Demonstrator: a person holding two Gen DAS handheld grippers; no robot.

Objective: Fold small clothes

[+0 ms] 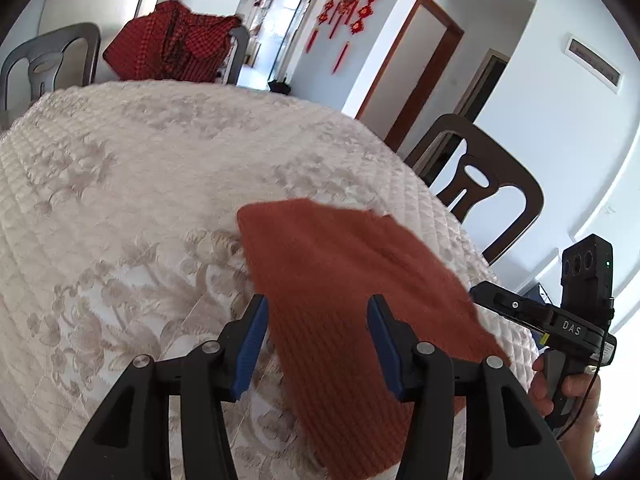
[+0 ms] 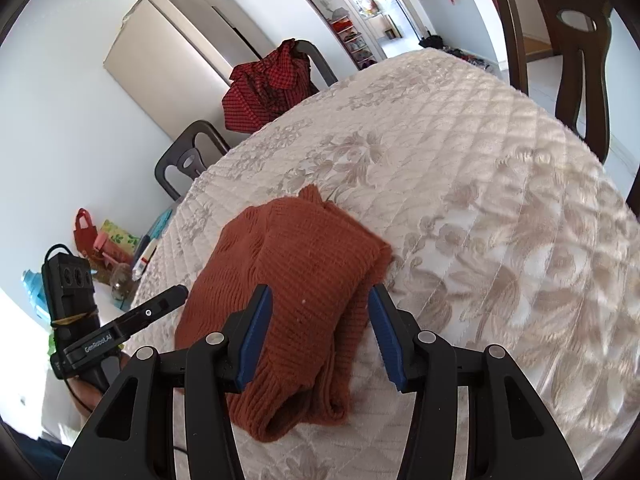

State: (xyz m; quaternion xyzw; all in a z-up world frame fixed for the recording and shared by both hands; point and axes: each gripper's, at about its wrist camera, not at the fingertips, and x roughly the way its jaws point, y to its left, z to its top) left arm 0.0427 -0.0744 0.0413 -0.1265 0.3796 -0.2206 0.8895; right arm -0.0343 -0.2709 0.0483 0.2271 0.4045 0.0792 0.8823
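Observation:
A rust-orange knitted garment (image 1: 340,280) lies folded in layers on the quilted cream tablecloth (image 1: 120,184); it also shows in the right wrist view (image 2: 296,280). My left gripper (image 1: 318,306) is open and empty, its blue-padded jaws standing over the garment's near part. My right gripper (image 2: 320,296) is open and empty, its jaws straddling the garment's near end above a ribbed cuff. Each gripper shows in the other's view: the right one (image 1: 492,292) at the garment's right edge, the left one (image 2: 178,292) at its left edge.
A red checked cloth (image 1: 172,48) hangs over a chair at the table's far side. A dark brown chair (image 1: 480,184) stands at the right edge, a grey chair (image 1: 52,56) at the far left. Bags and bottles (image 2: 108,248) sit beyond the table's left edge.

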